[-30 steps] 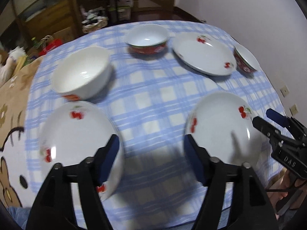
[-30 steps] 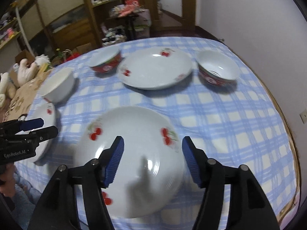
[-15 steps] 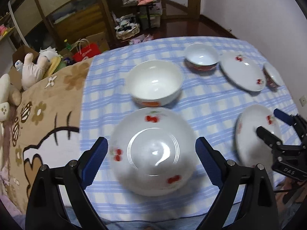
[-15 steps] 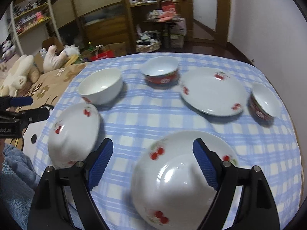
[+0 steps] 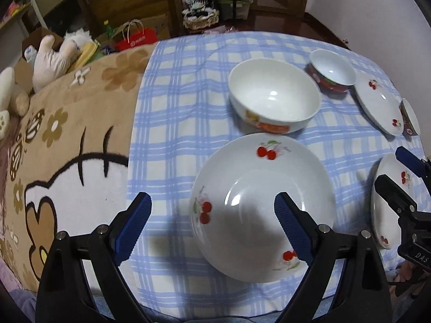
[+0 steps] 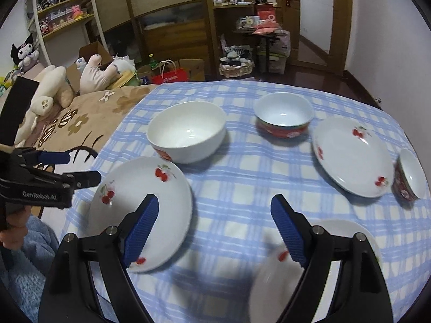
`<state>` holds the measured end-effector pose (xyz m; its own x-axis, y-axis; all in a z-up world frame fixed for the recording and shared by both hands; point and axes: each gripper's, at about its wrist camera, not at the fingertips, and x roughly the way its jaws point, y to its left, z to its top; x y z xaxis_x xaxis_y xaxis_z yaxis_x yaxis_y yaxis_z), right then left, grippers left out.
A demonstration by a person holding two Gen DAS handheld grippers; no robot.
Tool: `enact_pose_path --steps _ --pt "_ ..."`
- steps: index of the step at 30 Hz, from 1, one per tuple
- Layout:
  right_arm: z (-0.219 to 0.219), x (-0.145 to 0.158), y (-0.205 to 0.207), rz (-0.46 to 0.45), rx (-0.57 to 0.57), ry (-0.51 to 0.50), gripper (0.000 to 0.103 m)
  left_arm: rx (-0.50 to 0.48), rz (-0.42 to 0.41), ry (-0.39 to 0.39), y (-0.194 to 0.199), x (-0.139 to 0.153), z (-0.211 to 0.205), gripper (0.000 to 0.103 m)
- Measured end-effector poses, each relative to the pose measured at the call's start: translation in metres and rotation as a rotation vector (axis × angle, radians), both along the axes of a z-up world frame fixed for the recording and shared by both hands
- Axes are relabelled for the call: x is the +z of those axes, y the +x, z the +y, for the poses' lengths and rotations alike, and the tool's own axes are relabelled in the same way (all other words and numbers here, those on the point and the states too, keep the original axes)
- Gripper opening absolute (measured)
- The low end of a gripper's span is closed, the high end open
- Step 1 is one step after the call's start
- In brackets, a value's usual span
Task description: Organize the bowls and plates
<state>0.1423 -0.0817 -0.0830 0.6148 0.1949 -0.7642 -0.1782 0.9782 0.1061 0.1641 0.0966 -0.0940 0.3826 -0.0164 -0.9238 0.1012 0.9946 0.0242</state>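
Note:
On the blue checked cloth (image 5: 183, 113) lie three white cherry plates and three bowls. My left gripper (image 5: 212, 224) is open, above the near-left cherry plate (image 5: 262, 204), whose left rim lies between the fingers. That plate also shows in the right wrist view (image 6: 140, 210). Behind it stands a large white bowl (image 5: 273, 99) (image 6: 187, 130). My right gripper (image 6: 214, 228) is open over bare cloth, with the near-right cherry plate (image 6: 309, 271) under its right finger. A red-sided bowl (image 6: 282, 118), a far cherry plate (image 6: 353, 156) and a small red bowl (image 6: 409, 175) sit further back.
A brown cartoon blanket (image 5: 67, 145) covers the surface left of the cloth. Plush toys (image 6: 94, 75) lie beyond it. Shelves, bags and a door stand at the back of the room. The wall is close on the right.
Both grippers have swung left and pulled back. The left one now sits over the near-left plate; the right one has moved off the near-right plate's middle toward the cloth between the plates.

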Motion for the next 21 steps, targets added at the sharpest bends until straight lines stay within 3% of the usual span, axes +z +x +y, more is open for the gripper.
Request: enact_pose_path --steps 13,19,21 --pt "0.029 -0.043 0.022 0.101 0.015 -0.013 0.088 0.084 0.109 -0.066 0.020 -0.047 0.032 0.089" --pt "0.030 -0.067 0.026 0.170 0.032 0.000 0.064 0.080 0.201 -0.041 0.022 -0.071 0.029 0.061" --pt "0.031 -0.075 0.027 0.195 0.034 -0.006 0.047 0.082 0.220 -0.056 0.022 -0.076 0.029 0.048"
